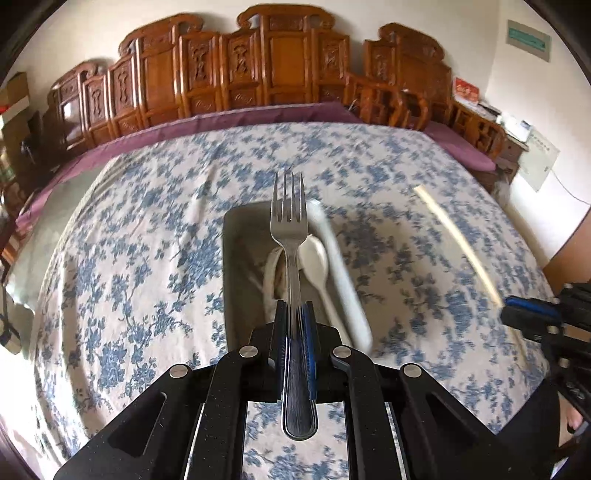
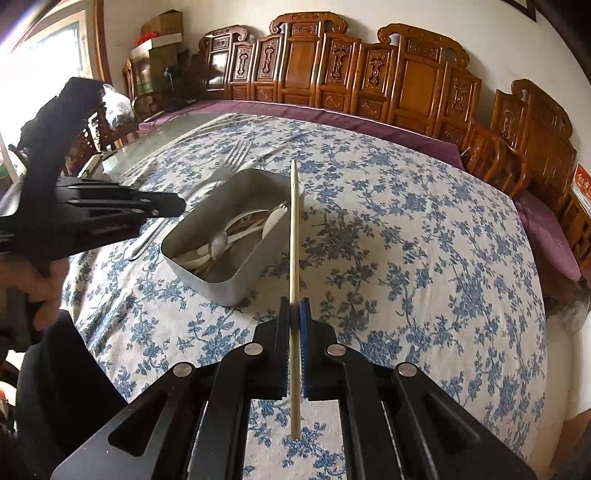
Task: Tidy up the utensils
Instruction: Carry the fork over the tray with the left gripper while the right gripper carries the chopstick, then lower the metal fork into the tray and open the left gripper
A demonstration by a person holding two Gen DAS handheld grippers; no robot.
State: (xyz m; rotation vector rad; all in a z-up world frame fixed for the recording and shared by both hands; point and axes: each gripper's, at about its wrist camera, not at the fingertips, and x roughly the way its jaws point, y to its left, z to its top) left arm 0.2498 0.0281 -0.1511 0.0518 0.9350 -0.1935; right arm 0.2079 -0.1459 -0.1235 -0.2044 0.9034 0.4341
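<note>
My left gripper (image 1: 294,314) is shut on a steel fork (image 1: 290,221), tines pointing away, held above a grey metal tray (image 1: 236,266). The tray (image 2: 192,273) holds white plastic spoons (image 1: 314,258) and other utensils (image 2: 221,242). My right gripper (image 2: 294,314) is shut on a pale wooden chopstick (image 2: 294,229), which points forward just right of the tray. In the left wrist view the chopstick (image 1: 454,240) and right gripper (image 1: 532,321) show at right. In the right wrist view the left gripper (image 2: 159,206) and fork tines (image 2: 236,153) show at left.
The round table has a blue floral cloth (image 2: 406,240) over a purple under-cloth (image 1: 258,118). Carved wooden chairs (image 1: 280,59) line the far side. Boxes (image 2: 162,33) stand at the back left. My hand (image 2: 40,280) holds the left gripper.
</note>
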